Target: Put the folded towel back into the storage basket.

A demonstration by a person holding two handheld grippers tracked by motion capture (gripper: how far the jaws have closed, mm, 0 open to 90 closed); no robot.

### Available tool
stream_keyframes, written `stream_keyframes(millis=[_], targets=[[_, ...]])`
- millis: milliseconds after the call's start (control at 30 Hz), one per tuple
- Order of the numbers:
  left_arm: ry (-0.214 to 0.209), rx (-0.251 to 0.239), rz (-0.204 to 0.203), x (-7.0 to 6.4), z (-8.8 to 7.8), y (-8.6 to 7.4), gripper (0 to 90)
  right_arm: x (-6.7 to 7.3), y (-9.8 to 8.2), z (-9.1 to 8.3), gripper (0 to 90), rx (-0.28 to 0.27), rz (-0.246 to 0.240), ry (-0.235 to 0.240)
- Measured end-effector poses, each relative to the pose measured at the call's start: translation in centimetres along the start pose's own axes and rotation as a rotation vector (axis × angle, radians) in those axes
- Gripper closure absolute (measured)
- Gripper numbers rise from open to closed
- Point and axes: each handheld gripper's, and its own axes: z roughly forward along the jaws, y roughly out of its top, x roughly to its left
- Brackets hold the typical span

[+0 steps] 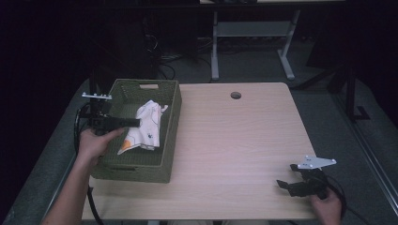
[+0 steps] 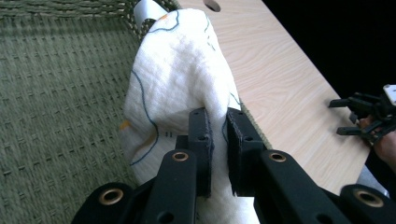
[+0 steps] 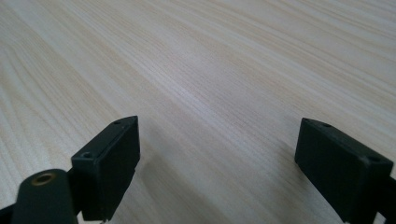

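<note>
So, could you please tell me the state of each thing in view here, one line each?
Left gripper: shut on the cloth, inside the basket.
Right gripper: open, holding nothing, low over the bare table.
Cloth: white, crumpled, pinched by the left gripper, in the basket.
Basket: green, woven, upright at the table's left edge, holding the cloth.
Table: bare wood apart from the basket.

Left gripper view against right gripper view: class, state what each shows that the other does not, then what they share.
The left gripper view alone has the green woven basket, the white cloth pinched between nearly closed jaws, and the right gripper far off. The right gripper view alone has its own jaws spread wide over bare wood, holding nothing. Both share the light wooden table.
</note>
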Motion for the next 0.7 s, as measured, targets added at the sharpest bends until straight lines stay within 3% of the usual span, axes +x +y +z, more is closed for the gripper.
stream_keyframes(millis=[433,700], targets=[[0.043,0.047,0.002,1.6,1.1,-0.3,81.8,0.0,0.0,0.1,13.6,0.002,0.000,0.000],[0.045,0.069,0.014,2.0,1.8,-0.1,81.8,-0.1,0.0,0.1,13.6,0.002,0.007,0.001]])
